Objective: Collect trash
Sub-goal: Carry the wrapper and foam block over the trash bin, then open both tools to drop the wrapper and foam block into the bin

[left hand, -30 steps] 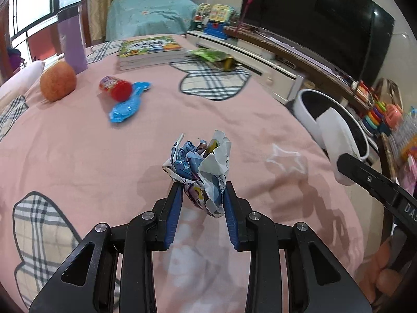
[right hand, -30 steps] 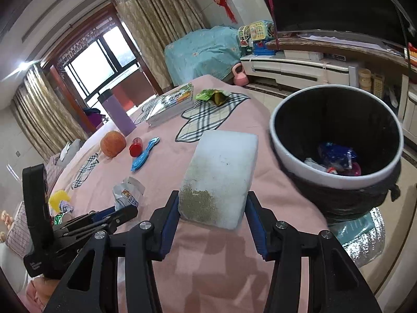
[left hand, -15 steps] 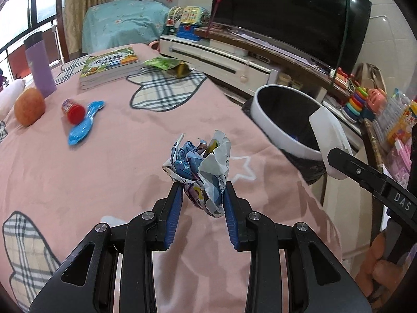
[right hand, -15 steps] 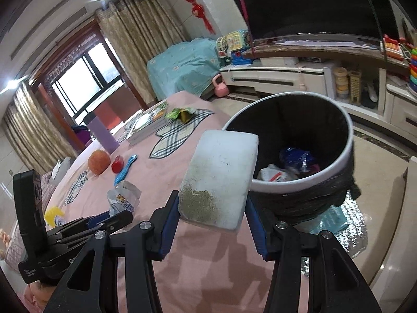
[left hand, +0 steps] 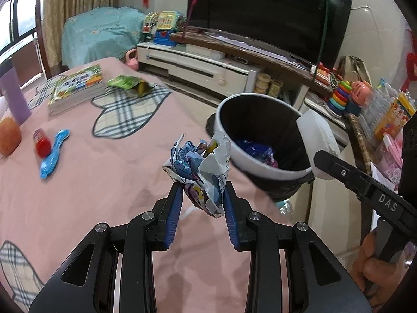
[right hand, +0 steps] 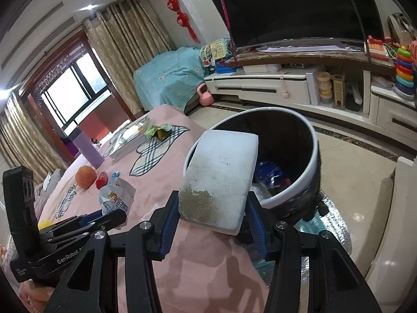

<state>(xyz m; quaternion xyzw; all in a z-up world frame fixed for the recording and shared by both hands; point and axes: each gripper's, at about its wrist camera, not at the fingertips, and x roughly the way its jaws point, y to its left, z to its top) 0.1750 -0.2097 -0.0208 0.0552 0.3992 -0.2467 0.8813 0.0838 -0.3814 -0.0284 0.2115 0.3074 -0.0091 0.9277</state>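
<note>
The right gripper [right hand: 212, 224], pinching a white foam block [right hand: 221, 177], is nearer the black-lined trash bin [left hand: 263, 140] than the left gripper [left hand: 202, 203], which clamps a crumpled wrapper [left hand: 202, 167] left of the rim.

Dark television [right hand: 294, 7] above white cabinet [right hand: 263, 87], beige curtains [right hand: 125, 52], bright window [right hand: 73, 96], glossy floor [right hand: 365, 161]

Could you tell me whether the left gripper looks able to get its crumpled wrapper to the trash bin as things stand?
Probably yes. The left gripper holds the crumpled wrapper clear above the pink tablecloth, and the trash bin stands open just beyond the table edge. Only the white foam block in the right gripper crowds the rim.
</note>
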